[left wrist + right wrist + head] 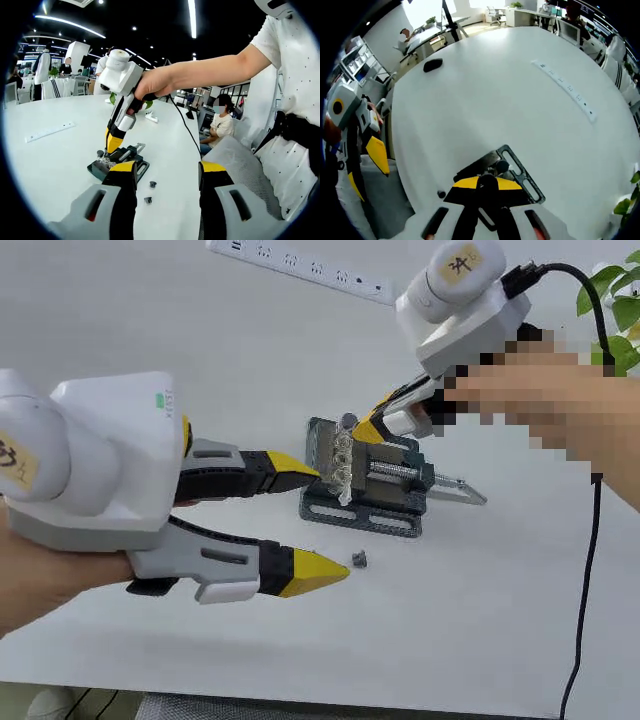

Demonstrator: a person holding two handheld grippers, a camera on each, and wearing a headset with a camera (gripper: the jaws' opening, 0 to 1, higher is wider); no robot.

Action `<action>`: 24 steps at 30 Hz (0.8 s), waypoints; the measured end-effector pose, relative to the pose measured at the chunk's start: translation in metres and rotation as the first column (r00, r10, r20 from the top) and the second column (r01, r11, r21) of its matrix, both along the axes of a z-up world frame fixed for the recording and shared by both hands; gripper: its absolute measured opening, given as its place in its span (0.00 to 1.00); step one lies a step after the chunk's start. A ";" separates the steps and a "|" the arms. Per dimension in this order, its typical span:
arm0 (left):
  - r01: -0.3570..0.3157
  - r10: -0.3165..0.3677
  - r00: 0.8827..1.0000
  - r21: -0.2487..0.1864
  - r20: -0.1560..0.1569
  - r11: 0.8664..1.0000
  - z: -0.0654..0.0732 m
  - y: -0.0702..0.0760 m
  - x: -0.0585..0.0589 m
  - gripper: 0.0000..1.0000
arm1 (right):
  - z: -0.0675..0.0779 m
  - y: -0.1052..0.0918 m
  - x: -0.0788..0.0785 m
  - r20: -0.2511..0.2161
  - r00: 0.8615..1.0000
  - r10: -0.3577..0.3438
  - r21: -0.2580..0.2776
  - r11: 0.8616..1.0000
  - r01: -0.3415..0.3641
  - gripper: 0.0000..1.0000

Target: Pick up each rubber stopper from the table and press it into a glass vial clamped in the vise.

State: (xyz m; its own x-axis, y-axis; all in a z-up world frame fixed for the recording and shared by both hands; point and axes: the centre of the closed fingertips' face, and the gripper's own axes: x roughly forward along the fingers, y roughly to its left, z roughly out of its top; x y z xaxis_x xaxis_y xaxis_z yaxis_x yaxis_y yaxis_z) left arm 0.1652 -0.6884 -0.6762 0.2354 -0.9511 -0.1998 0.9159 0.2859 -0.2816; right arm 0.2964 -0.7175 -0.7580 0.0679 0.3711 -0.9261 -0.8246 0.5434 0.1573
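Nearest is the left hand-held gripper (330, 523), jaws spread wide and empty, hovering above the white worktop (200, 360). Beyond its tips, the right hand-held gripper (367, 430) slants down onto the vise (385, 485). In the right gripper view its jaws are pressed nearly together on what looks like a dark stopper (487, 180), though the pinch is small and hard to read. The vise sits just ahead of the left hand-held gripper's upper jaw, with the glass vials (342, 465) clamped at its near end, directly under the right hand-held gripper's tips. One seated stopper (347, 420) caps a vial just beside those tips. A loose stopper (360, 559) lies on the worktop just past the left hand-held gripper's lower tip.

The step in hand appears to be pressing a stopper into a vial. Next, I judge, a straight downward push square to the vial mouth, then release, while the left hand-held gripper drops onto the loose stopper.
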 end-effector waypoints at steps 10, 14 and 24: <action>0.005 -0.005 1.000 -0.016 -0.005 1.000 0.001 -0.003 0.000 0.47 | -0.009 0.002 -0.003 -0.068 0.995 -0.078 -0.006 0.997 0.077 0.06; 0.005 -0.006 1.000 -0.022 -0.007 1.000 0.001 -0.003 -0.001 0.47 | -0.011 0.004 -0.006 -0.079 0.993 -0.085 -0.008 0.996 0.084 0.06; -0.006 0.006 1.000 -0.035 -0.014 0.999 0.000 0.000 0.000 0.46 | -0.015 0.001 -0.002 -0.096 0.992 -0.079 -0.048 0.996 0.075 0.06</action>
